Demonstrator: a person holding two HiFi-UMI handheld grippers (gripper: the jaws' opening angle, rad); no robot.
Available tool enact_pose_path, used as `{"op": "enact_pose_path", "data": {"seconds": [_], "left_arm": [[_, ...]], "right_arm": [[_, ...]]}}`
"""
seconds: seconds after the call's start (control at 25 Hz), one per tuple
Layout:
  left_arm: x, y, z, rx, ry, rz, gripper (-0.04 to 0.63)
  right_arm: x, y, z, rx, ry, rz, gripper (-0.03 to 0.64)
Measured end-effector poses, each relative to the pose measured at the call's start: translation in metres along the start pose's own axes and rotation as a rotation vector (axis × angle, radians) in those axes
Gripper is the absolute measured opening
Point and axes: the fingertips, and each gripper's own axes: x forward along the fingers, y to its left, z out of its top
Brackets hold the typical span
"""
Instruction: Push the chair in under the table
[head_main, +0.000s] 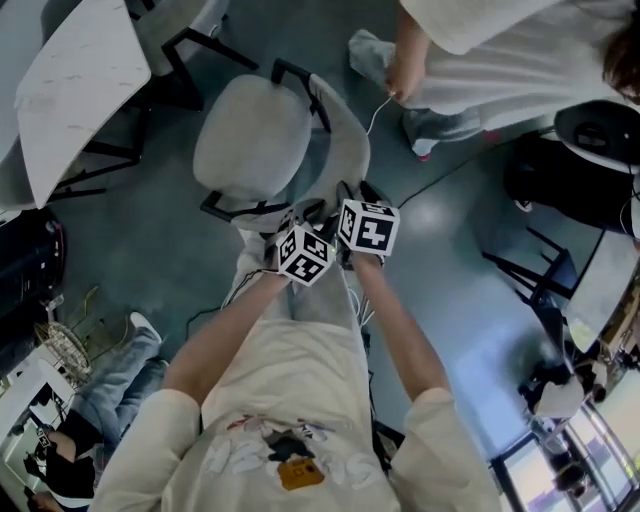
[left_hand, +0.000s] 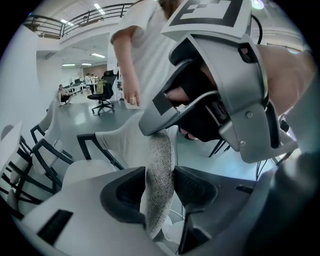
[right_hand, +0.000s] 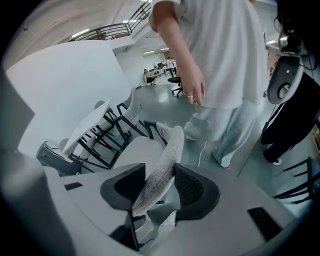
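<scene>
A grey fabric chair stands on the floor, its seat toward the white table at the upper left and its backrest toward me. My left gripper is shut on the backrest's top edge. My right gripper is shut on the same backrest edge, just to the right of the left one. In the right gripper view the seat lies beyond the jaws, with the table and its black legs further left. The right gripper's body fills the upper part of the left gripper view.
A person in pale clothes stands close behind the chair at the upper right, with a thin cable hanging from a hand. A black chair stands at the right. More black-framed chairs line the table. Another person sits at the lower left.
</scene>
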Motion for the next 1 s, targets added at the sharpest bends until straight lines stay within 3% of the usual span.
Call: {"op": "enact_pose_path", "data": {"seconds": [0.32, 0.56, 0.76, 1.0], "left_arm": [[0.006, -0.001, -0.005, -0.001, 0.009, -0.063, 0.130], [0.006, -0.004, -0.006, -0.016, 0.023, -0.102, 0.121], [0.005, -0.005, -0.005, -0.058, 0.016, -0.127, 0.121], [0.003, -0.006, -0.007, -0.114, 0.009, -0.124, 0.122]], "right_arm": [[0.005, -0.004, 0.003, 0.057, 0.021, -0.094, 0.167], [0.009, -0.009, 0.002, 0.091, 0.052, -0.111, 0.167], [0.013, -0.007, 0.003, 0.033, 0.090, -0.089, 0.158], [0.013, -0.004, 0.001, -0.009, 0.074, -0.004, 0.133]]}}
